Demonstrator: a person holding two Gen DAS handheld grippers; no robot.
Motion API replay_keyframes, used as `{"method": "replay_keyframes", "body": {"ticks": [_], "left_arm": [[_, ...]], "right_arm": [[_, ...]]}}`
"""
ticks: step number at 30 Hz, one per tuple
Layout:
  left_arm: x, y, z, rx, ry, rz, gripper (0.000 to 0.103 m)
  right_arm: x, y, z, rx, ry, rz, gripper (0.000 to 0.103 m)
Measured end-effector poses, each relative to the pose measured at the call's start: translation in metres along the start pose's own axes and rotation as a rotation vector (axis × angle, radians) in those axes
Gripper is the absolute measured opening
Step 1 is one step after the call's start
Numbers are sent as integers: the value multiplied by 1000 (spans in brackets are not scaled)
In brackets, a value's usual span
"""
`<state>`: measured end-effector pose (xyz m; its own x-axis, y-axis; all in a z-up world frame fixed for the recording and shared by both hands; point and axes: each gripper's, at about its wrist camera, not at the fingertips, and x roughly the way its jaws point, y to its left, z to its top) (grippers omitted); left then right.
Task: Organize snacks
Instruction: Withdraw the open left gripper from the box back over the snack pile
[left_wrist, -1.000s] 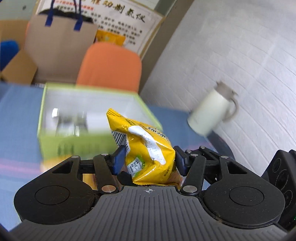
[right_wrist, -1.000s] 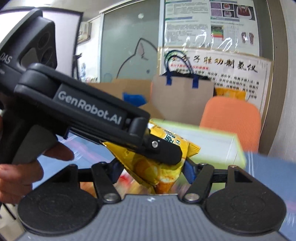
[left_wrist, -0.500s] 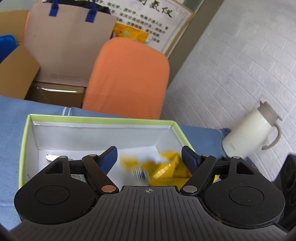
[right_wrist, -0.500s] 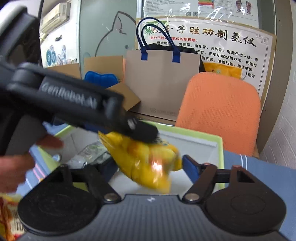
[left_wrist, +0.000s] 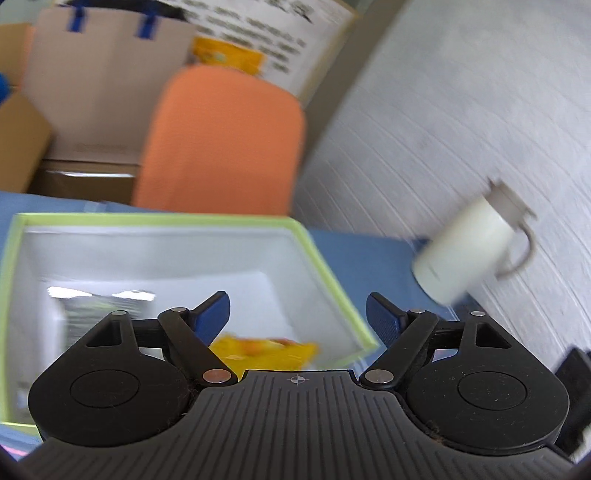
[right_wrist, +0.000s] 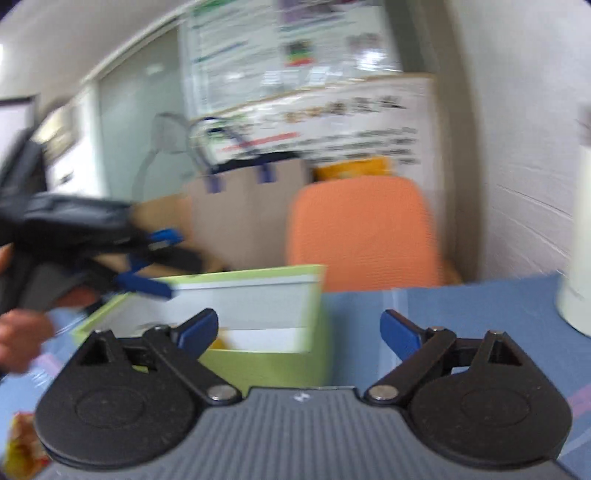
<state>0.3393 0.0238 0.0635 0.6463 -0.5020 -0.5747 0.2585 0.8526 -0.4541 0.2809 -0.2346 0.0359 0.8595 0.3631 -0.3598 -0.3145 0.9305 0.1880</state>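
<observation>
Left gripper (left_wrist: 297, 314): its blue fingers (left_wrist: 214, 312) stand apart and are opening, with nothing pressed between them; they hang over the open box.
Right gripper (right_wrist: 299, 330): its fingers (right_wrist: 195, 328) are spread wide and opening, empty — the near right corner of the box and bare blue table (right_wrist: 461, 314) show through the gap.
Yellow snack bag (left_wrist: 266, 350): lies loose inside the box near its front edge, just below the left gripper, touched by neither gripper.
Green box (left_wrist: 325, 266): lime-rimmed with white inner walls, sitting on the table; a silvery packet (left_wrist: 99, 306) lies at its left side, blurred.
Done so far: judging by how things lie, at least the yellow bag and the silvery packet are already in the box.
Left to do: an orange-and-yellow packet (right_wrist: 22, 443) lies on the table outside the box, so it probably goes in next; whether more snacks wait out of frame cannot be told.
Only in the left view: the inside of the box with its contents, and a white jug (left_wrist: 469, 254) on the table by the wall.
Only in the right view: the left gripper from the side with a hand (right_wrist: 22, 332) gripping it, the outer front wall of the box, and the stray packet.
Behind both: an orange chair (left_wrist: 221, 140) and a paper bag (left_wrist: 99, 77) with blue handles.
</observation>
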Motion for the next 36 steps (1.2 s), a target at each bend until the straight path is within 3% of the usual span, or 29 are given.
{"method": "replay_keyframes", "body": {"ticks": [3, 7, 11, 16, 24, 30, 36], "left_arm": [[31, -22, 0, 14, 52, -42, 67], [75, -36, -1, -40, 147, -116, 67], [90, -45, -4, -12, 178, -100, 70], [75, -47, -15, 16, 201, -162, 74], [65, -42, -29, 34, 252, -153, 74], [42, -38, -24, 6, 161, -103, 74], [-30, -43, -55, 81, -1, 1, 83]], "right_arm": [[1, -25, -2, 60, 5, -103, 93], [-5, -49, -1, 119, -28, -191, 93], [-5, -60, -3, 101, -29, -294, 93], [-5, -67, -6, 136, -20, -283, 93], [2, -71, -9, 166, 22, -267, 93], [6, -65, -11, 139, 40, -261, 93], [11, -65, -12, 137, 60, -248, 93]]}}
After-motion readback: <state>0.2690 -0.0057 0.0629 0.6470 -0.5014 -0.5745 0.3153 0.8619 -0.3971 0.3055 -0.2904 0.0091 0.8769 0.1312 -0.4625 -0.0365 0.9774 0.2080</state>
